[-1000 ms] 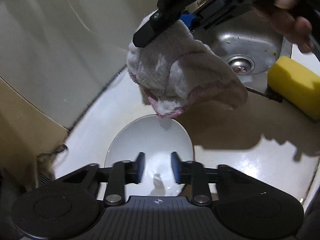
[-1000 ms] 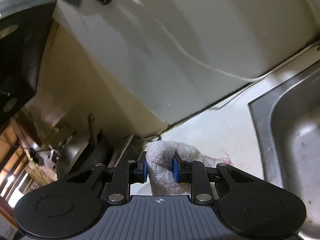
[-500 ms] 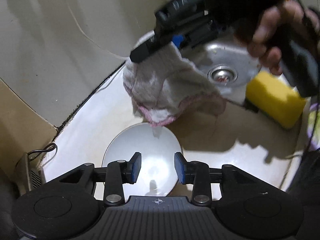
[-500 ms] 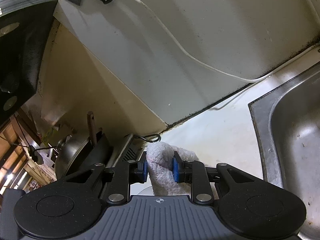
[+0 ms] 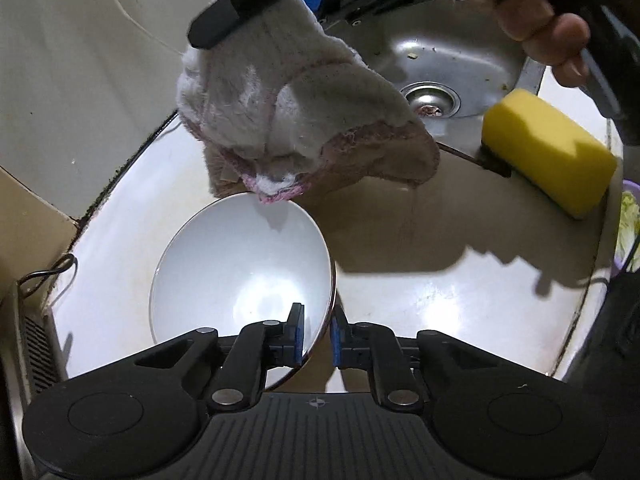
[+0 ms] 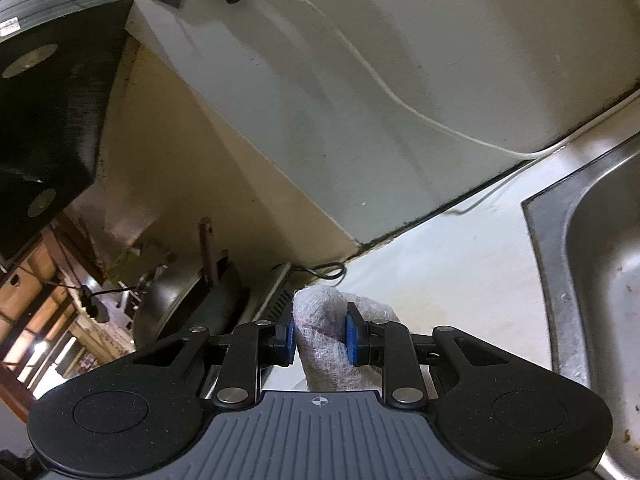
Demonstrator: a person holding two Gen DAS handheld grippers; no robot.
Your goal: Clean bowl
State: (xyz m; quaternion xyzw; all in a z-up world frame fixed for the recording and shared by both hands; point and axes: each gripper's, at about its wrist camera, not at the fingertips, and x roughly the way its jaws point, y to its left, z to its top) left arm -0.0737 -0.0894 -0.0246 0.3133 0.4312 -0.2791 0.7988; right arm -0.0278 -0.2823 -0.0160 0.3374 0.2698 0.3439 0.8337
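Nearest the left camera, the left tool has its two blue pads on either side of the bowl's right rim, one inside and one outside; the gap is narrow, but whether the pads actually pinch the rim cannot be told. The bowl is white, sits on the pale worktop and looks tipped, its open face turned up and toward the wall. Just past the bowl's far rim hangs the cloth, its pink-edged corner over that rim, perhaps just touching. It is clamped by the right tool, whose pads are closed tight on a bunched fold, as the right camera shows plainly. Beyond the bowl and to its right lies a yellow sponge at the sink's edge, and farther still the steel sink with its drain. The next step, by my judgement, is to press the cloth into the bowl and wipe. The risks: if the left tool's hold on the thin, slick rim is loose, wiping pressure could slide or spin the bowl away or tip it over; and the cloth, held by one fold, could slip free or merely drag its loose end without scrubbing.
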